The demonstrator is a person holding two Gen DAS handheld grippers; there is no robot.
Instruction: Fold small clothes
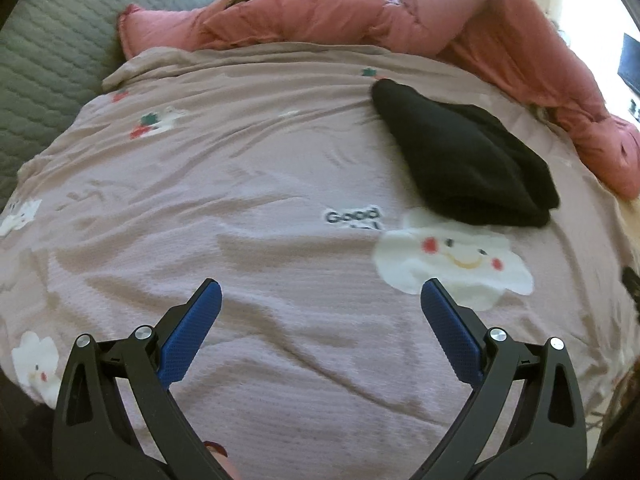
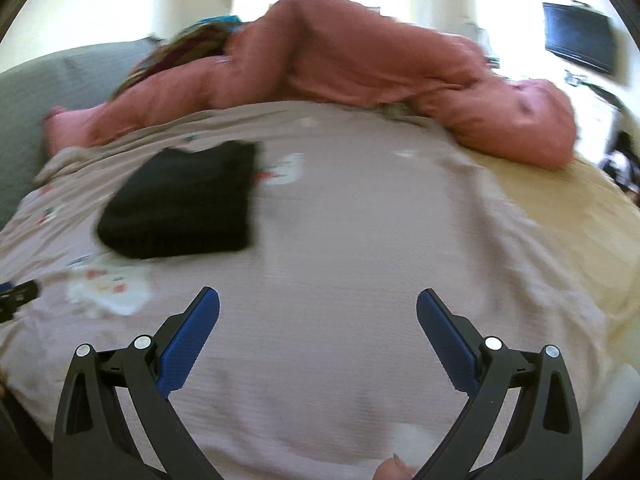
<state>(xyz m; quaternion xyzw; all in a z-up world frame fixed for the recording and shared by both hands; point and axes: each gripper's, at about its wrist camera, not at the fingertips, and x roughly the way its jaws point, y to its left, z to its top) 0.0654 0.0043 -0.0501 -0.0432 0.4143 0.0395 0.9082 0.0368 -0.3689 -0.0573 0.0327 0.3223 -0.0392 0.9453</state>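
Left hand-held gripper [image 1: 320, 296]: its blue-padded fingers [image 1: 192, 332] stand wide apart, holding nothing, above the bed cover.
Right hand-held gripper [image 2: 318, 304]: its fingers are spread wide too, with nothing between them, over a bare stretch of the cover; the right wrist view is blurred.
Black garment [image 1: 464, 160]: a small dark piece of clothing lies folded into a compact stack on the bed cover, well ahead of both grippers and touching neither. In the left wrist view it sits ahead and to the right; in the right wrist view [image 2: 180, 200] it sits ahead and to the left.
Bed cover [image 1: 260, 184]: a wrinkled mauve sheet printed with white smiling clouds; one cloud [image 1: 452, 260] lies just in front of the garment's near edge, beside a patch that reads "Good".
Pink quilt [image 1: 460, 24]: bunched in a long roll along the far edge of the bed, behind the garment and apart from it.
Gray quilted cushion [image 1: 52, 52]: stands at the far left side of the bed.
Yellow sheet [image 2: 560, 220]: shows at the right side of the bed, beyond the edge of the mauve cover.
Dark screen [image 2: 580, 36]: seen on the bright wall at the far right.
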